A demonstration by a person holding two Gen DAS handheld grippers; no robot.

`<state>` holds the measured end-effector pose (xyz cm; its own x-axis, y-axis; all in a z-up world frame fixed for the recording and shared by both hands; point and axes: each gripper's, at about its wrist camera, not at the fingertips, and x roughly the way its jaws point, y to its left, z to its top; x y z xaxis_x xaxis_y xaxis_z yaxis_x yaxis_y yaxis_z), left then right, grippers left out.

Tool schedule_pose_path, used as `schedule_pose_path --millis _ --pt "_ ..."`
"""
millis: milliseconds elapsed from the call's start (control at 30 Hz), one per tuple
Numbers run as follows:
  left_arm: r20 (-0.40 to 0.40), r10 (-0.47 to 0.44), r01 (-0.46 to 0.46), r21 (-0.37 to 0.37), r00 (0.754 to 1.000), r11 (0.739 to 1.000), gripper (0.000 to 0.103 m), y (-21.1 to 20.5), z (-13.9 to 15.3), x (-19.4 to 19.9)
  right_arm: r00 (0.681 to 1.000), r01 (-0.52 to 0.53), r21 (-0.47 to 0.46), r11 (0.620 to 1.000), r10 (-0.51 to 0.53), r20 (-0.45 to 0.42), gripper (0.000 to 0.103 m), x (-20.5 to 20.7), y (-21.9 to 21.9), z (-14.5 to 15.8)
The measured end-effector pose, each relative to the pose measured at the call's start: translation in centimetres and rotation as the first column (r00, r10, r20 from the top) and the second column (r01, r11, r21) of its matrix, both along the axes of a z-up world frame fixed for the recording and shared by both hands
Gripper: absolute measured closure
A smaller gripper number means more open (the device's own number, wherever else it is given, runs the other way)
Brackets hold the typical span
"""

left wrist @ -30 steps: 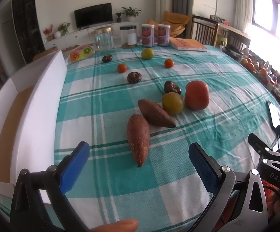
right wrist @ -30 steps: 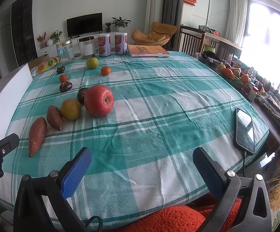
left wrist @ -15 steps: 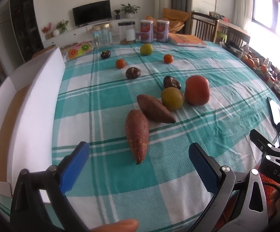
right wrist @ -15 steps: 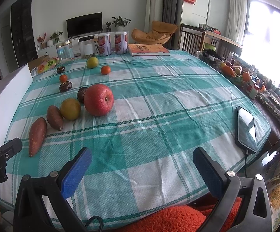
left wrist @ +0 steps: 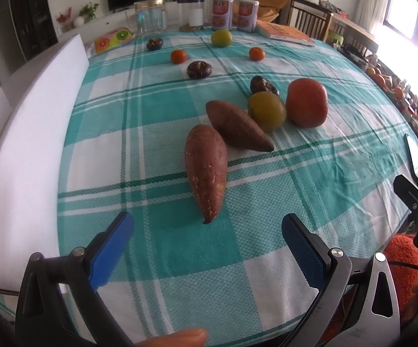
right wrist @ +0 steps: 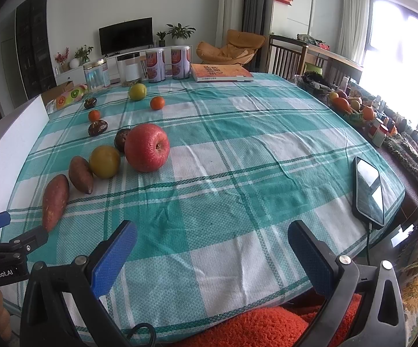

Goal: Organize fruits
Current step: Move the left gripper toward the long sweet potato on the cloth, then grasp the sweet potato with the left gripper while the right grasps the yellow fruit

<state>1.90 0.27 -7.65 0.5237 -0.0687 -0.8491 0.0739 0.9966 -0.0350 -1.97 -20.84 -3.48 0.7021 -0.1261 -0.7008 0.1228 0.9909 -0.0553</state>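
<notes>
My left gripper [left wrist: 207,228] is open and empty, low over the checked tablecloth, its jaws just short of the near tip of a sweet potato [left wrist: 206,170]. A second sweet potato [left wrist: 238,125], a yellow-green fruit [left wrist: 266,111], a red apple [left wrist: 306,102] and a dark fruit [left wrist: 262,84] lie behind it. My right gripper [right wrist: 212,235] is open and empty over bare cloth near the front edge. The right wrist view shows the apple [right wrist: 146,147], the sweet potato [right wrist: 54,201] and the left gripper [right wrist: 9,245] at far left.
A white foam box [left wrist: 32,133] stands along the table's left edge. Two small oranges [left wrist: 178,56], two more dark fruits [left wrist: 199,69], a green fruit [left wrist: 221,38], jars, cans [left wrist: 222,13] and a book [right wrist: 219,72] are at the back. A phone [right wrist: 368,190] lies at the right edge.
My left gripper has moved forward and lower toward the near sweet potato, which now looms larger between the jaws. The right gripper has barely moved.
</notes>
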Motion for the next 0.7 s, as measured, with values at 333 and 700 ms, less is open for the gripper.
schedule_pose_path --millis 333,700 --pt "-0.067 -0.006 0.007 0.017 0.998 1.0 0.0 0.6 -3.4 0.5 1.0 -0.014 -0.003 1.0 0.014 -0.002 0.0 0.2 0.5 -0.2" --pt "-0.079 -0.082 0.082 0.0 0.994 0.997 0.001 1.3 -3.2 2.1 0.999 -0.02 0.016 1.0 0.02 -0.032 0.0 0.6 0.2 -0.7"
